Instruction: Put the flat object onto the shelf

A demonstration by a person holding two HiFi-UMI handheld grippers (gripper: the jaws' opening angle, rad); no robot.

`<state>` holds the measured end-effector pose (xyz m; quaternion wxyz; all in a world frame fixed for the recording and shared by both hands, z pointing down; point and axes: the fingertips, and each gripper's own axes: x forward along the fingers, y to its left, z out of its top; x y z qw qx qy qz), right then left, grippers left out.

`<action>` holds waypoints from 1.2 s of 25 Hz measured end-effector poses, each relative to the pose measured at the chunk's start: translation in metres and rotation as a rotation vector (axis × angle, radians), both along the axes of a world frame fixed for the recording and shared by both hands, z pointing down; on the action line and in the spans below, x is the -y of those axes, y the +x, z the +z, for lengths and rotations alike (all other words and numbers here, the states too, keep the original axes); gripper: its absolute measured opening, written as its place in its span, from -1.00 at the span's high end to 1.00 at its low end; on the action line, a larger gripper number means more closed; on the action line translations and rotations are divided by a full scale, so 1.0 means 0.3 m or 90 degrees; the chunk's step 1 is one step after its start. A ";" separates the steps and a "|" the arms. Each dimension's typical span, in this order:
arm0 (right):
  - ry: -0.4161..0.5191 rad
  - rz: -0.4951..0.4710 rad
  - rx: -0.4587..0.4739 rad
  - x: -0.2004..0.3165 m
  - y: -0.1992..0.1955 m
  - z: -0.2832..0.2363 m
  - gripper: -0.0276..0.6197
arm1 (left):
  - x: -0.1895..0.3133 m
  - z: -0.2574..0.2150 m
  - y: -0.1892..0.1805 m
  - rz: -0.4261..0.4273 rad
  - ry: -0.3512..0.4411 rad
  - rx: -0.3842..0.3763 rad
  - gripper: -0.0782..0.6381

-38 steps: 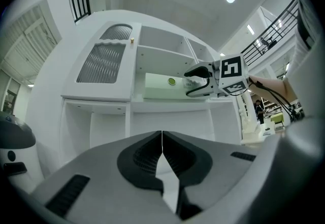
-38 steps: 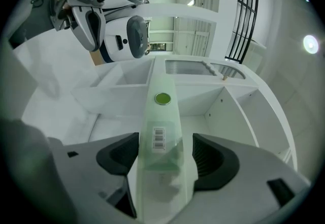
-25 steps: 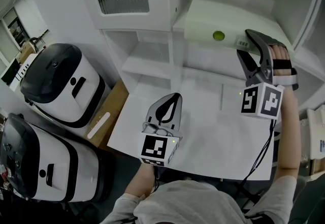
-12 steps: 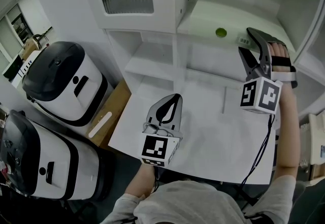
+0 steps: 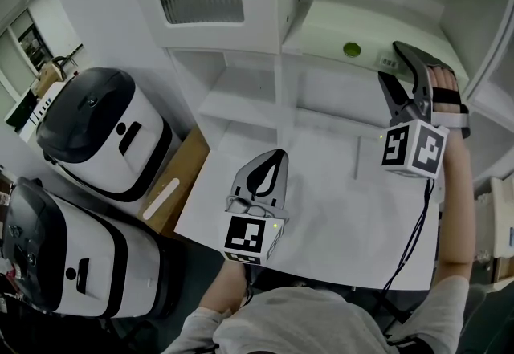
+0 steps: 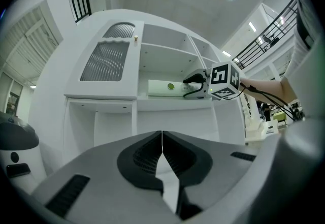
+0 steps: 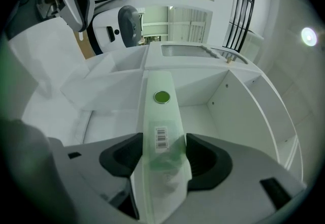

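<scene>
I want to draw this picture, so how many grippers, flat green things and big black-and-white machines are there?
grippers: 2, the left gripper and the right gripper
flat green object: 1
black-and-white machines: 2
Total: 5

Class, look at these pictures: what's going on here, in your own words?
A person works with a gripper in each hand. The right gripper has its fingers closed on a flat pale green box, which lies on a shelf of the white cabinet and is not yet let go. The left gripper is shut and empty, over the white table.
</scene>
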<state>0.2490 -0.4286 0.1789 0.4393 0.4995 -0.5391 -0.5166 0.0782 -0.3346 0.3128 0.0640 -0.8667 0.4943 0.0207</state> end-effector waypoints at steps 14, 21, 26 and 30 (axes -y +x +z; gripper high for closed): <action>-0.003 -0.032 0.214 -0.126 -0.036 -0.029 0.89 | -0.049 0.007 -0.077 0.022 0.000 -0.007 0.74; -0.027 -0.052 0.435 -0.247 -0.067 0.012 0.89 | -0.089 0.016 -0.113 0.072 -0.007 -0.004 0.74; -0.043 -0.038 0.518 -0.321 -0.098 0.076 0.89 | -0.116 0.012 -0.130 0.114 -0.006 -0.006 0.74; -0.036 -0.014 0.572 -0.386 -0.102 0.119 0.89 | -0.139 0.018 -0.134 0.151 -0.008 -0.003 0.74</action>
